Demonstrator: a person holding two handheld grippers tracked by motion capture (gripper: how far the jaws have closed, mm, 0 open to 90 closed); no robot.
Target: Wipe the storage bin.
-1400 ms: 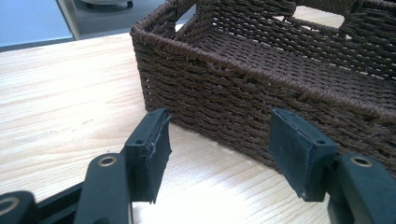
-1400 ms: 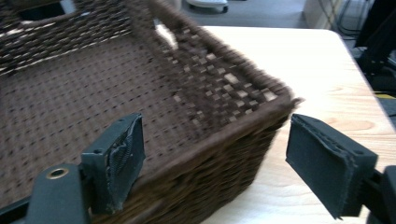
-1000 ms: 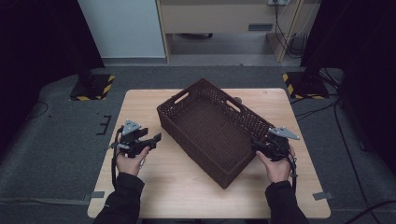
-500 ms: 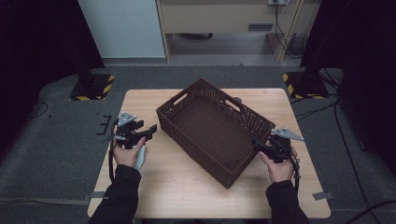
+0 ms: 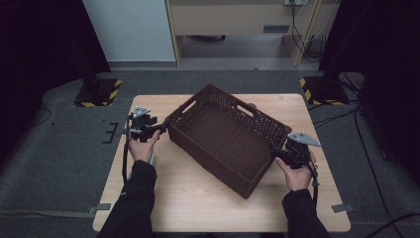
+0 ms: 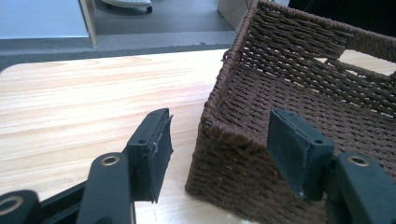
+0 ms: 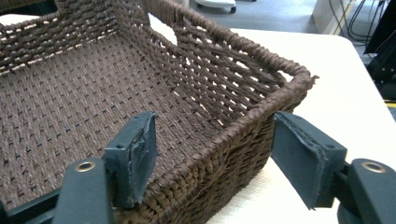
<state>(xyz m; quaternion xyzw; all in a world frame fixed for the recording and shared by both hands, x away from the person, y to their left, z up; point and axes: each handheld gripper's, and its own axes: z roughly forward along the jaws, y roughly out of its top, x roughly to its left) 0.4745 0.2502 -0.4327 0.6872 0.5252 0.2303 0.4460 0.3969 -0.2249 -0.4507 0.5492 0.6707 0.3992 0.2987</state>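
From the high view, a brown woven basket (image 5: 229, 139) sits askew in the middle of the tabletop (image 5: 198, 198), empty as far as can be seen. The left tool (image 5: 159, 128) reaches its near-left corner, and the right tool (image 5: 274, 150) sits at the near-right corner, each carried by a hand coming up from the bottom edge. The step in hand looks like taking hold of the basket at two opposite corners, ready to lift or shift it.

In the left gripper view, the left tool (image 6: 219, 147) stands wide, its jaws having just been closing a little. The corner wall of the basket (image 6: 280, 79) sits between them: one pad is outside, over bare wood, and the other is inside, over the woven floor. Neither pad presses on the weave, so nothing is gripped here.

In the right gripper view, the right tool (image 7: 215, 154) is also wide and straddles the rim of the basket (image 7: 224, 126), one pad inside and one outside, both clear of the wall.

The next move, as I judge it, calls for both tools to pinch down on the walls they straddle, deep enough that the thick braided rim cannot slip out. The two grips should close evenly, so the basket does not twist on the tabletop.
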